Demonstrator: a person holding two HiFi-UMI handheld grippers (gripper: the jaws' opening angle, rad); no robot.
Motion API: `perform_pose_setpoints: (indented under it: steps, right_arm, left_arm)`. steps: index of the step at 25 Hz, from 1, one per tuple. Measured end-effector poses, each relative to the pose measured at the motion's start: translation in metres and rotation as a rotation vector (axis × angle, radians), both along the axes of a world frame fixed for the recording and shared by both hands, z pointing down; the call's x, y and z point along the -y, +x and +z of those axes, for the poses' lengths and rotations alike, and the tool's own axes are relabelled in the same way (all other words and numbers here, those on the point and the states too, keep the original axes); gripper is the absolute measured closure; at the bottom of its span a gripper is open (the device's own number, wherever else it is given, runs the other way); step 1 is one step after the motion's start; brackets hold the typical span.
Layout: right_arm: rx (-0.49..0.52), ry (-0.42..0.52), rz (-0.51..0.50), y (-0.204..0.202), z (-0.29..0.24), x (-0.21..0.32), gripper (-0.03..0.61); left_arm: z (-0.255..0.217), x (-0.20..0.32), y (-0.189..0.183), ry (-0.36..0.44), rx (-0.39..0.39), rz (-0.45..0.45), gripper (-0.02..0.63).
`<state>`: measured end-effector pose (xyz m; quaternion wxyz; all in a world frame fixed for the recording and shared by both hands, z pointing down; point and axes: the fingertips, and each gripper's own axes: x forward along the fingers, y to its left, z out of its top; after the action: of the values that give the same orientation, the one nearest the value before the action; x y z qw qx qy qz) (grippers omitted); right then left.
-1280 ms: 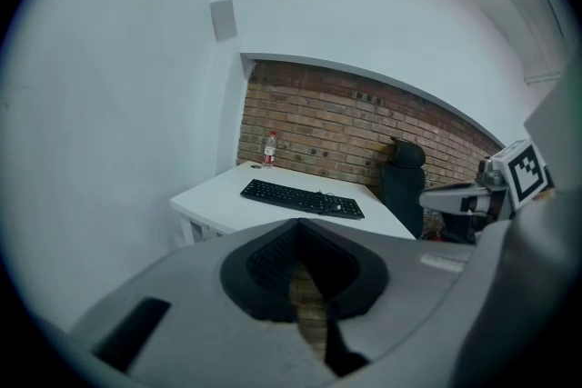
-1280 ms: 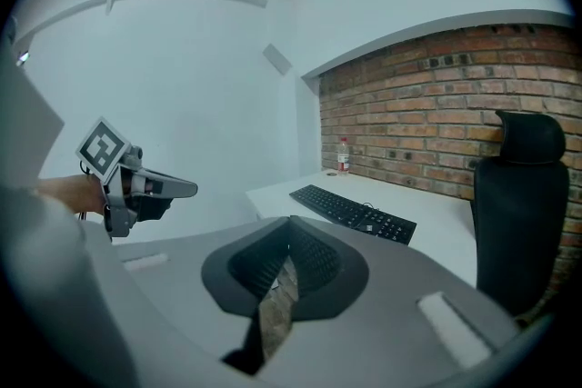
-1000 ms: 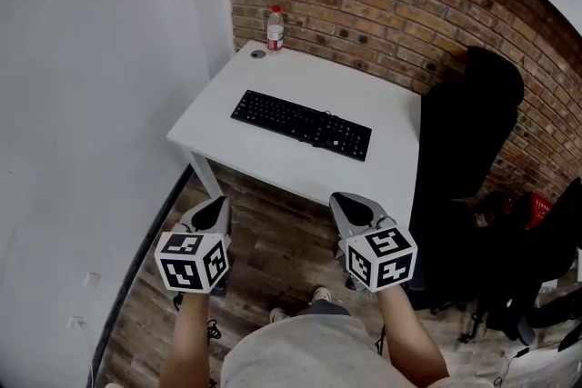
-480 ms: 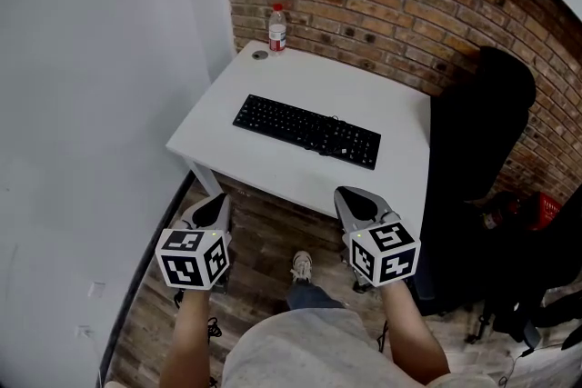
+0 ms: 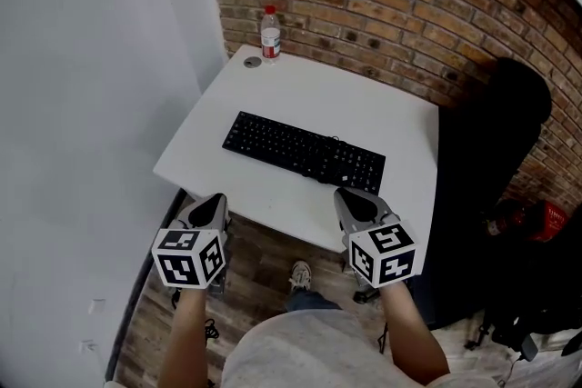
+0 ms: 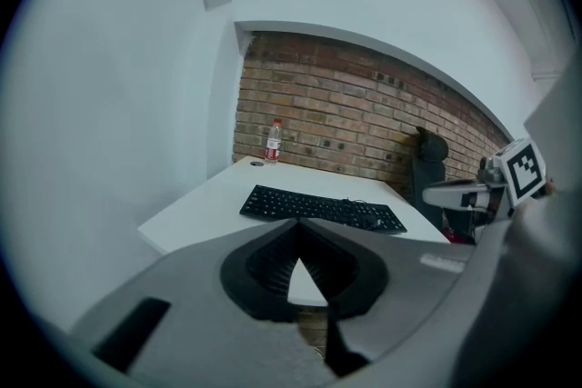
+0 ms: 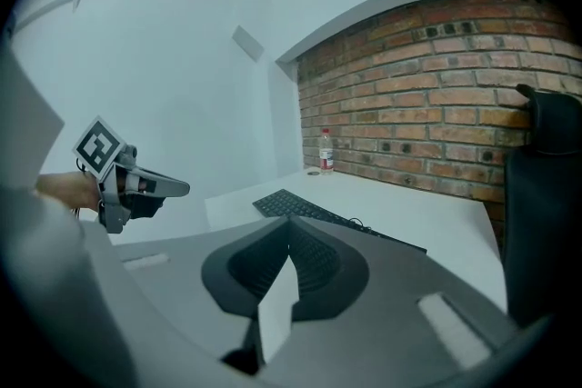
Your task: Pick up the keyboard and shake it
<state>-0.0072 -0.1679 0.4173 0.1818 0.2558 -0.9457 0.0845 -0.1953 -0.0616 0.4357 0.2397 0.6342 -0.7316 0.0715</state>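
Note:
A black keyboard (image 5: 304, 150) lies across the middle of the white table (image 5: 373, 109), its cable curled at its far edge. The same keyboard (image 6: 321, 208) shows ahead in the left gripper view, and the keyboard (image 7: 309, 211) lies beyond the jaws in the right gripper view. My left gripper (image 5: 215, 202) hovers shut at the table's near left edge, nothing between its jaws. Also shut and empty, my right gripper (image 5: 349, 198) is at the near edge, just short of the keyboard's right end. Neither touches the keyboard.
A water bottle (image 5: 270, 34) with a red cap stands at the table's far left corner beside a small round disc (image 5: 252, 62). A brick wall (image 5: 382, 4) backs the table. A black chair (image 5: 486, 168) stands to the right, a white wall (image 5: 82, 86) to the left.
Both grippers and the person have moved forward toward the table; their tips now reach its near edge. The keyboard lies unmoved.

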Motion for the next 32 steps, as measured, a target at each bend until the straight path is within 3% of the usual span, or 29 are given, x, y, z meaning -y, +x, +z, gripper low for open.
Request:
perform_pose_setpoints:
  steps: [15, 29, 32]
  right_arm:
    - [-0.019, -0.094, 0.027, -0.018, 0.034, 0.108, 0.569]
    - [-0.024, -0.163, 0.167, 0.03, 0.069, 0.162, 0.569]
    - [-0.032, -0.175, 0.213, 0.039, 0.077, 0.167, 0.568]
  left_arm:
    - [0.02, 0.114, -0.039, -0.075, 0.002, 0.036, 0.62]
    - [0.053, 0.176, -0.042, -0.148, -0.018, 0.172, 0.618]
    - [0.06, 0.185, -0.049, -0.153, -0.033, 0.2, 0.583]
